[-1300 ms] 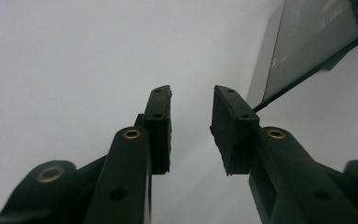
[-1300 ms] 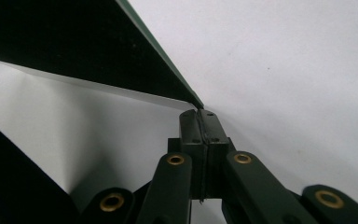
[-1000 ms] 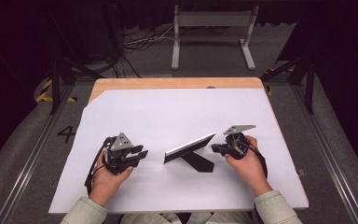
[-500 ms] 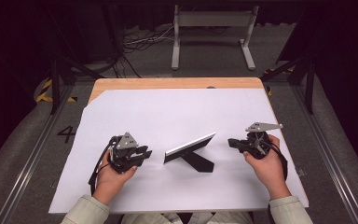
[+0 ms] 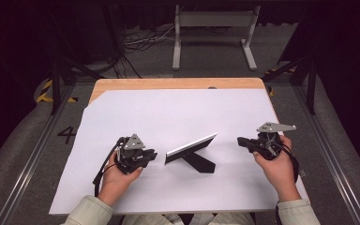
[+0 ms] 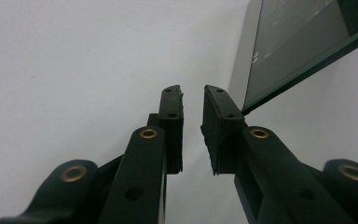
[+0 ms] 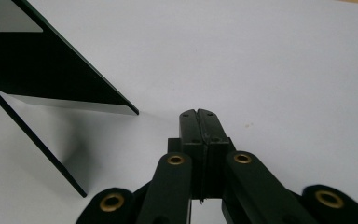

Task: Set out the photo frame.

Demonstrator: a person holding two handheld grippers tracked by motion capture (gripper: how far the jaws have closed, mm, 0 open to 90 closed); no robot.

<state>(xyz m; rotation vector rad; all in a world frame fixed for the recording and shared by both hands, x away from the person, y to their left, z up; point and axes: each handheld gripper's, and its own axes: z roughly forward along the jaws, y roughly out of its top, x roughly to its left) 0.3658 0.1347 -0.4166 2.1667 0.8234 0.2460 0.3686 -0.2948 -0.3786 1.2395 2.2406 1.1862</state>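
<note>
A small picture frame [image 5: 190, 146] stands tilted on its black back leg [image 5: 201, 161] in the middle of the white table. My left gripper [image 5: 151, 154] lies just left of the frame's left end, not touching it. In the left gripper view its jaws [image 6: 192, 93] keep a narrow gap with nothing between them; they have just been closing. The frame's glass edge [image 6: 298, 42] rises at the upper right there. My right gripper [image 5: 240, 141] is held to the right of the frame, apart from it. Its jaws [image 7: 199, 112] are shut and empty, with the frame's dark back [image 7: 51, 70] at the upper left.
A white sheet [image 5: 178, 112] covers most of the wooden table [image 5: 168, 84]. Beyond the far edge a grey metal stand [image 5: 213, 33] and cables lie on the floor. Rails run along both sides of the table.
My right gripper has drawn away from the frame's right end, to the right and slightly up. The left gripper has stayed by the frame's left end.
</note>
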